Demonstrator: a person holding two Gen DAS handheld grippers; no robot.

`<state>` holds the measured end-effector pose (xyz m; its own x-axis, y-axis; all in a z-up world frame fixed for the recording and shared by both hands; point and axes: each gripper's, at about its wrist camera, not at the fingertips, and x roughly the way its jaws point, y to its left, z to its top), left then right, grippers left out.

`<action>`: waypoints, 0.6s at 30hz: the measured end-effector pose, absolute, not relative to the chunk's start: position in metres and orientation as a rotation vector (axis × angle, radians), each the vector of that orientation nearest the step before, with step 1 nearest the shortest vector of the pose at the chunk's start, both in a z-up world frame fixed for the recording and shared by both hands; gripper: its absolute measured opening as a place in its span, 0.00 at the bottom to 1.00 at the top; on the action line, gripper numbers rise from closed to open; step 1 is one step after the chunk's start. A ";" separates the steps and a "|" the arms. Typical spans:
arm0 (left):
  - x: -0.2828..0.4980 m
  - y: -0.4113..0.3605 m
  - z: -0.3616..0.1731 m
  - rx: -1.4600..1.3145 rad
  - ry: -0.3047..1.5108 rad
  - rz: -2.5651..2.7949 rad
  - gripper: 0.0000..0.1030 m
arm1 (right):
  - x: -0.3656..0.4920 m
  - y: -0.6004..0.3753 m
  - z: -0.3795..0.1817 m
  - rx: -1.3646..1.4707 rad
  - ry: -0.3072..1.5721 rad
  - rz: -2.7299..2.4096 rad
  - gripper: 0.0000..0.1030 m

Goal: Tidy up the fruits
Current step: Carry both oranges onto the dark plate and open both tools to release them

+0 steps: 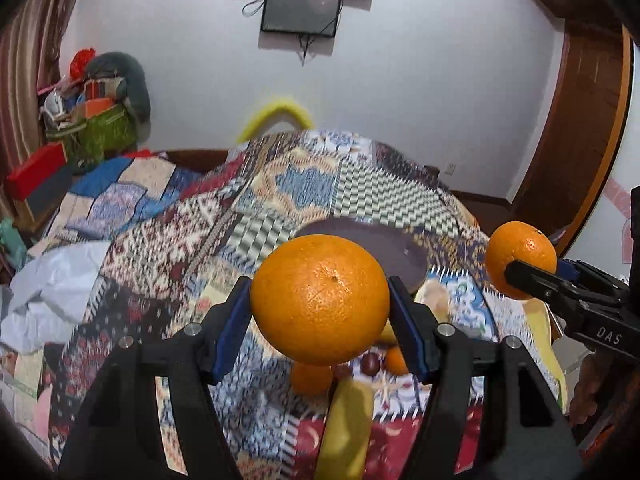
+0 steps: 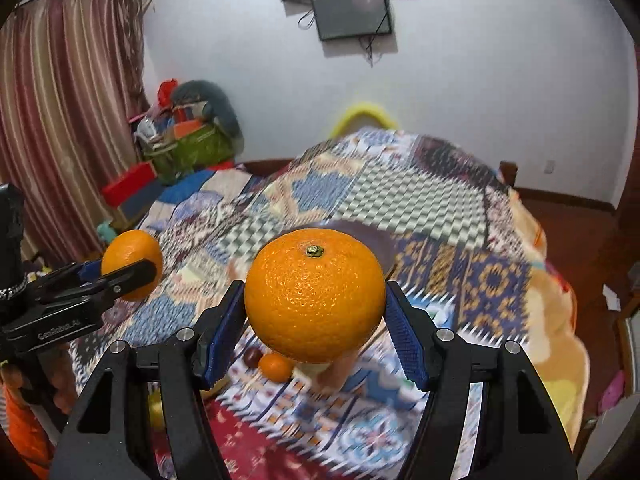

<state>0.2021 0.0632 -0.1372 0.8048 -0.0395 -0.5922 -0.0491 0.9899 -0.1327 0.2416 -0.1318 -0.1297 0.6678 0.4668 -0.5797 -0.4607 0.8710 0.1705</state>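
Note:
My left gripper (image 1: pixel 320 300) is shut on a large orange (image 1: pixel 320 296), held in the air above the patterned quilt (image 1: pixel 200 220). My right gripper (image 2: pixel 315 300) is shut on a second orange (image 2: pixel 314 292) with its green stem up. Each gripper shows in the other view: the right one (image 1: pixel 532 272) with its orange (image 1: pixel 520 252) at the right, the left one (image 2: pixel 132 270) with its orange (image 2: pixel 132 256) at the left. A dark round plate (image 1: pixel 392 248) lies on the quilt behind the fruit. Below sit a small orange (image 1: pixel 310 378), a banana (image 1: pixel 348 428) and dark red fruits (image 1: pixel 370 362).
A bed with the quilt fills the middle. A white crumpled bag (image 1: pixel 52 292) lies at the left. Bags and boxes (image 1: pixel 92 120) pile up in the far left corner by the curtain (image 2: pixel 60 120). Wooden cabinet (image 1: pixel 580 140) at right; a screen (image 1: pixel 300 10) on the wall.

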 end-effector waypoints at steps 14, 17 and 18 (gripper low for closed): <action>0.262 0.065 -0.118 -0.153 0.604 -0.025 0.64 | 0.288 -0.139 -0.099 -0.010 0.521 0.454 0.63; 0.278 0.067 -0.121 -0.155 0.618 -0.025 0.64 | 0.299 -0.135 -0.099 -0.017 0.511 0.451 0.63; 0.282 0.068 -0.122 -0.156 0.621 -0.025 0.64 | 0.304 -0.133 -0.099 -0.025 0.508 0.447 0.63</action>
<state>0.2817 0.0678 -0.1216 0.8136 -0.0701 -0.5772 -0.0232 0.9880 -0.1528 0.3043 -0.1327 -0.0994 0.7795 0.4078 -0.4755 -0.4199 0.9034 0.0865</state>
